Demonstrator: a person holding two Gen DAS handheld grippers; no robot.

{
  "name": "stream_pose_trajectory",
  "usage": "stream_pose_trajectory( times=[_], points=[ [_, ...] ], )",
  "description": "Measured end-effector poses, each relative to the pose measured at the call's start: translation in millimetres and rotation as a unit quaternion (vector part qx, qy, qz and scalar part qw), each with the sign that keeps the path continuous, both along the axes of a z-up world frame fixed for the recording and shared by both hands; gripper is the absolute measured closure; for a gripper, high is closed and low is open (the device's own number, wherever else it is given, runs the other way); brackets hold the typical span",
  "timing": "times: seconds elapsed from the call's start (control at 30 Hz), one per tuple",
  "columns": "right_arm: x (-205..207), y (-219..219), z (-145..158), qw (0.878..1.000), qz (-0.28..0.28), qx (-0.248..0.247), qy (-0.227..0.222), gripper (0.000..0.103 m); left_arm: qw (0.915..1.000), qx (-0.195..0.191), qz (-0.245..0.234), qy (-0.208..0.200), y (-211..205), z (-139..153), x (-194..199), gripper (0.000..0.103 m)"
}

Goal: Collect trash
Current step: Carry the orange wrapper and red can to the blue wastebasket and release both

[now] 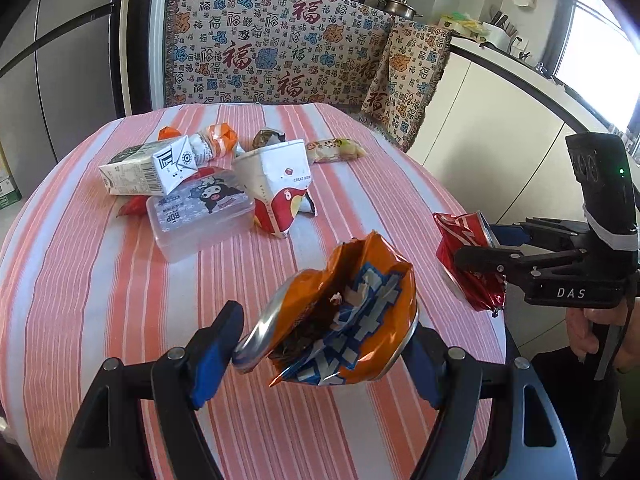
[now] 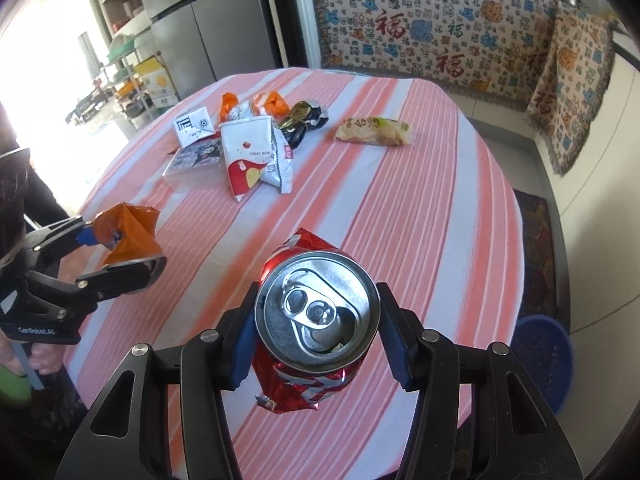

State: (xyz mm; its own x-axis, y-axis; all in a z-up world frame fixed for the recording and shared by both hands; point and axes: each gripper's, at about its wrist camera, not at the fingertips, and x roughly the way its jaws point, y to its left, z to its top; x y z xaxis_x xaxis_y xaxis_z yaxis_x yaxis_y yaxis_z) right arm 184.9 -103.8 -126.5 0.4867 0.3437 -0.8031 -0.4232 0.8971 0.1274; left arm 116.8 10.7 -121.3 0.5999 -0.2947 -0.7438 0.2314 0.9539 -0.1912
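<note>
Pink-and-white stripes cover the round tabletop (image 1: pixel 100 280), with a patterned blanket (image 1: pixel 280 40) draped behind it and a blue basin (image 2: pixel 544 360) on the floor past the right rim. Nearest the viewer, the left gripper (image 1: pixel 324 344) pinches a torn orange can (image 1: pixel 332 320) across its crushed sides, its ripped mouth pointing up and away, long axis tilted off upright. Just beside it, at the tabletop's near right edge, the right gripper (image 2: pixel 316 320) clamps a crushed red can (image 2: pixel 316 312) by its rim, lid and pull tab facing the camera, body hanging down toward the cloth. Both cans sit clear of the cloth. Far across the tabletop lie a clear plastic box (image 1: pixel 200 220), a white carton (image 1: pixel 148 172), a paper cup (image 1: pixel 280 188) and wrappers, well apart from the grippers, with bare striped cloth between.
</note>
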Motion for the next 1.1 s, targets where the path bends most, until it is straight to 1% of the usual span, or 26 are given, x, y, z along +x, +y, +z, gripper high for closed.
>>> stream_pose_trajectory(
  times=[0.2, 0.27, 0.37, 0.5, 0.6, 0.67, 0.8, 0.9, 0.97, 1.03, 1.1],
  points=[
    [-4, -27, 3, 0.999, -0.026, 0.023, -0.007, 0.047, 0.9998, 0.01, -0.016, -0.002, -25, 4, 6, 0.026],
    [-3, -43, 4, 0.998, -0.045, 0.033, -0.007, 0.047, 0.9995, 0.014, -0.027, -0.007, -38, 7, 8, 0.026],
    [-1, -72, 9, 0.996, -0.071, 0.045, -0.009, 0.047, 0.9988, 0.009, -0.046, -0.014, -63, 11, 14, 0.026],
    [0, -127, 20, 0.991, -0.124, 0.055, -0.016, 0.047, 0.9962, 0.009, -0.085, -0.019, -107, 17, 23, 0.026],
    [2, -183, 28, 0.982, -0.179, 0.051, -0.022, 0.047, 0.9922, 0.004, -0.122, -0.023, -147, 22, 30, 0.026],
    [2, -216, 27, 0.976, -0.213, 0.041, -0.022, 0.047, 0.9889, 0.0, -0.146, -0.026, -177, 24, 35, 0.026],
    [10, -282, 12, 0.963, -0.271, 0.018, -0.002, 0.047, 0.9802, -0.011, -0.196, -0.023, -248, 21, 46, 0.026],
    [16, -322, -9, 0.954, -0.3, 0.003, 0.015, 0.047, 0.973, -0.025, -0.229, -0.009, -307, 9, 57, 0.026],
    [20, -347, -26, 0.949, -0.315, 0.001, 0.028, 0.047, 0.9698, -0.032, -0.242, -0.002, -339, -4, 68, 0.026],
    [25, -366, -41, 0.944, -0.328, 0.0, 0.041, 0.047, 0.9693, -0.03, -0.244, 0.005, -368, -24, 83, 0.026],
    [29, -384, -57, 0.939, -0.339, 0.008, 0.055, 0.047, 0.9695, -0.034, -0.242, 0.025, -387, -45, 98, 0.026]
  ],
)
